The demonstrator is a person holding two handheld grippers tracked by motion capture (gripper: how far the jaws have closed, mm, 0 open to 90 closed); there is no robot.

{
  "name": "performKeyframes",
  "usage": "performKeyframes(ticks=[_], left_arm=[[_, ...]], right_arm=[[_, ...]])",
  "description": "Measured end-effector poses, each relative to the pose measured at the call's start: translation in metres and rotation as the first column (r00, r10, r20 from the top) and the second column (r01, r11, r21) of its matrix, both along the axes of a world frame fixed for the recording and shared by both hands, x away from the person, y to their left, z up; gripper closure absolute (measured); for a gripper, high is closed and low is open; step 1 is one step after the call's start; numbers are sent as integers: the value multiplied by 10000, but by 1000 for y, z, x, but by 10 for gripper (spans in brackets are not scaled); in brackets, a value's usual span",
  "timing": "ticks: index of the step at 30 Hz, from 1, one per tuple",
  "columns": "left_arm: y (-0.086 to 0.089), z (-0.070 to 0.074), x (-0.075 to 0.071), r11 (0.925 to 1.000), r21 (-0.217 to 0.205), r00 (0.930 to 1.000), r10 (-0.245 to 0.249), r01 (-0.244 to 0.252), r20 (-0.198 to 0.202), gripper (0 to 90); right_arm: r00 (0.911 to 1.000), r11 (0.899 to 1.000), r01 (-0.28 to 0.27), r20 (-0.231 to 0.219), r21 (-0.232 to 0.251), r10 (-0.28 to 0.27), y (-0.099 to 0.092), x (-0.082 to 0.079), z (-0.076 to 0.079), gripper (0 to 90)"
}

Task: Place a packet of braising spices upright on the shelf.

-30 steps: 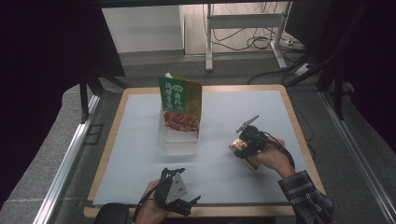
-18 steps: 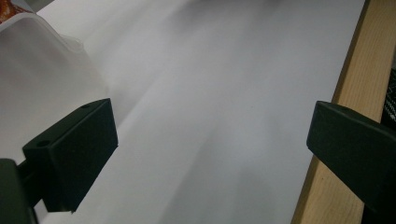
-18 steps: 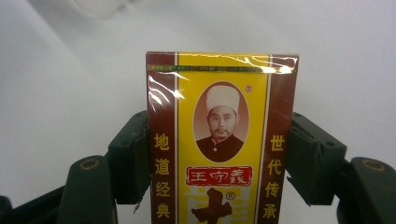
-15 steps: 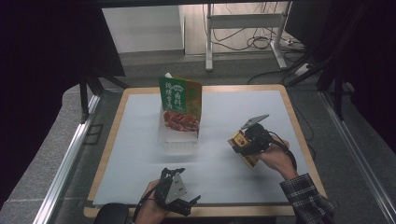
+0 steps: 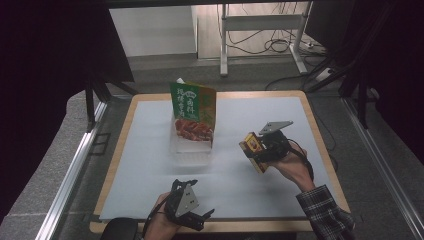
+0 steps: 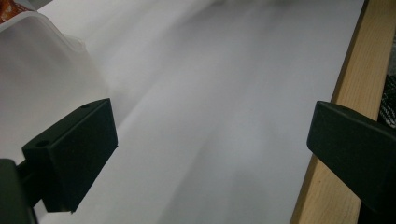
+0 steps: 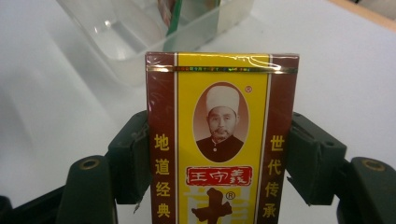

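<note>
We are counting one yellow-and-maroon cardboard box (image 7: 219, 140) with a printed portrait, one clear plastic tray (image 5: 191, 148), and one green-and-orange printed food pouch (image 5: 193, 111) standing upright in that tray. The right gripper (image 5: 260, 152), right of centre in the high view, is grasping the box, one jaw pressing each long side; box and gripper are sitting just right of the tray. The left gripper (image 5: 197, 216), at the bottom centre edge, is resting released, jaws wide apart over the white table mat (image 6: 224, 93) beside the wooden table rim (image 6: 345, 93).
</note>
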State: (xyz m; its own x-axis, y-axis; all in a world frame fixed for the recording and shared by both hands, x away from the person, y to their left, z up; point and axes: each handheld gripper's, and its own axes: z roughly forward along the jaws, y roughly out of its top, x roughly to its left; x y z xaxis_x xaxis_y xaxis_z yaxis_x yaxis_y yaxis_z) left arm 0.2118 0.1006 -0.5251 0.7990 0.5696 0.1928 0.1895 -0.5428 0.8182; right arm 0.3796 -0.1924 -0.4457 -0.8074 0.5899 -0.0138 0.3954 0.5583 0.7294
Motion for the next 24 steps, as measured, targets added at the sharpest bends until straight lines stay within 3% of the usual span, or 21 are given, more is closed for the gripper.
performKeyframes(ticks=[11,24], left_arm=[[1,0,0,9999,-104,10000,23,-23,-26,15],[1,0,0,9999,-100,10000,31,-31,-6,15]], right_arm=[[9994,9954,-261,260,918,238,9,5,9,316],[9938,9804,-742,950,1827,575,29,6,19,316]])
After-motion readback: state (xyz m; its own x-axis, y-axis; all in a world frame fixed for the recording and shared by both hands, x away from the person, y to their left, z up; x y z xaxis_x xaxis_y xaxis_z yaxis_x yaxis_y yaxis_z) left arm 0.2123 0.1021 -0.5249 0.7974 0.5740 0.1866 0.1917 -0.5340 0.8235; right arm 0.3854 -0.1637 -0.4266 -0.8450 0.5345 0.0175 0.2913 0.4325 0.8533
